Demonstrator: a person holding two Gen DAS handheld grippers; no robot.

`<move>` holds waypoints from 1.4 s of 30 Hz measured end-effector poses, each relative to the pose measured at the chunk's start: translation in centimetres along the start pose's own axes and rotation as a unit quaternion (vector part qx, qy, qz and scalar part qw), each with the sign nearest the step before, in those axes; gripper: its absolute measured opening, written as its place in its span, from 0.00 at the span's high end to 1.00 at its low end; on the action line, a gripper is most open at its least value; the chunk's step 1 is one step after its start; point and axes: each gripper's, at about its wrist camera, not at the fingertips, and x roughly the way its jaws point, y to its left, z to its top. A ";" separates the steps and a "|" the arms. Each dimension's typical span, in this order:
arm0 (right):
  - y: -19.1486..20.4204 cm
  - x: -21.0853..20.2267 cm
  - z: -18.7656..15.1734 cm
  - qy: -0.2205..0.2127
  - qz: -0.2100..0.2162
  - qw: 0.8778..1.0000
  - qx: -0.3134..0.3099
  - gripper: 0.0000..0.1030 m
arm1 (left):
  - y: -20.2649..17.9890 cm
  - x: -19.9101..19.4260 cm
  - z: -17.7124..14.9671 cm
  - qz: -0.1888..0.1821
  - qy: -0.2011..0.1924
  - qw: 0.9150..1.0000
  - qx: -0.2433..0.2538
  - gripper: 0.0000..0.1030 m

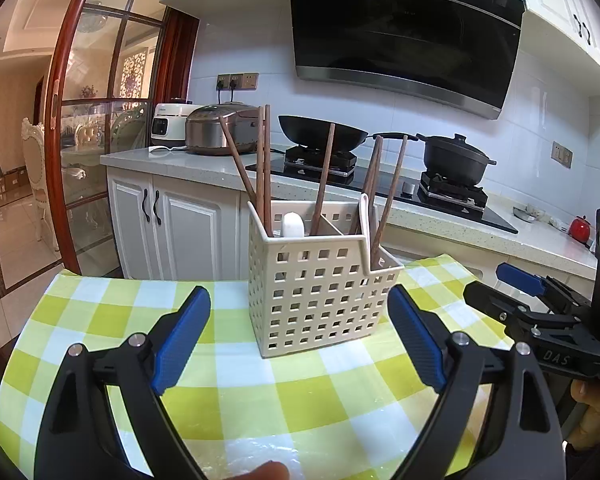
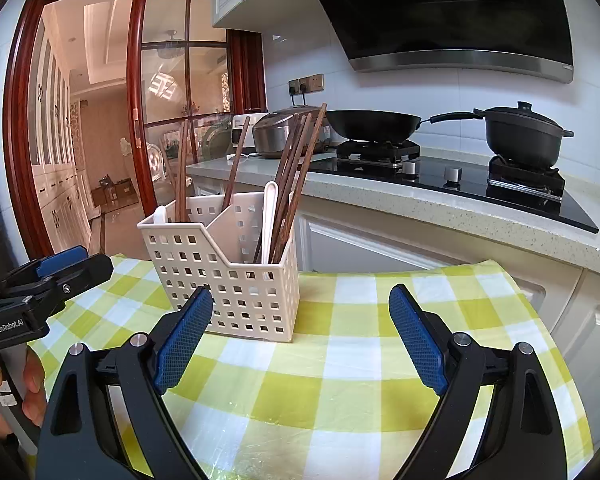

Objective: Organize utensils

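The cream perforated plastic utensil basket (image 1: 324, 292), holding brown wooden chopsticks (image 1: 322, 180) and white plastic spoons (image 2: 269, 216), stands on the green-checked tablecloth (image 2: 360, 380). Left gripper (image 1: 300, 340) and right gripper (image 2: 300, 340) are spread wide, nothing held. The light basket could be tipped if its long chopsticks were knocked.

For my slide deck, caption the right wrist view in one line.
Open right gripper before a cream utensil caddy of chopsticks and white spoons.

Perforated matt plastic basket (image 1: 320, 296), seemingly wooden chopsticks (image 1: 324, 176), glossy checked tablecloth (image 1: 300, 400)
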 end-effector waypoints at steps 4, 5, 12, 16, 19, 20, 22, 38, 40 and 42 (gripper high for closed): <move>0.1 0.1 -0.1 0.001 0.000 1.000 -0.001 0.18 | -0.1 0.0 0.0 0.000 0.000 1.000 0.000 0.15; 0.1 0.1 -0.1 0.001 0.000 1.000 -0.001 0.18 | -0.1 0.0 0.0 0.000 0.000 1.000 0.000 0.15; 0.1 0.1 -0.1 0.001 0.000 1.000 0.000 0.18 | -0.2 0.0 0.0 -0.001 0.000 1.000 -0.001 0.15; 0.1 0.1 -0.1 0.002 0.001 1.000 -0.001 0.18 | -0.2 0.0 0.1 -0.001 0.000 1.000 -0.002 0.15; 0.1 0.1 -0.1 0.001 0.001 1.000 0.000 0.18 | -0.2 0.0 0.1 -0.002 0.000 1.000 -0.003 0.12; 0.1 0.1 -0.2 0.001 0.000 1.000 0.000 0.18 | -0.2 0.0 0.1 -0.002 0.000 1.000 -0.003 0.12; 0.1 0.1 -0.1 0.001 0.001 1.000 -0.001 0.18 | -0.2 0.0 0.1 -0.002 0.000 1.000 -0.003 0.12; 0.2 0.1 -0.2 0.002 0.001 1.000 -0.001 0.18 | -0.2 -0.1 0.1 -0.003 0.000 1.000 -0.005 0.12; 0.2 0.1 -0.3 0.002 0.001 1.000 -0.002 0.18 | -0.3 0.0 0.2 -0.003 0.000 1.000 -0.005 0.12; 0.2 0.1 -0.3 0.002 0.001 1.000 -0.001 0.18 | -0.3 0.0 0.1 -0.003 0.000 1.000 -0.005 0.12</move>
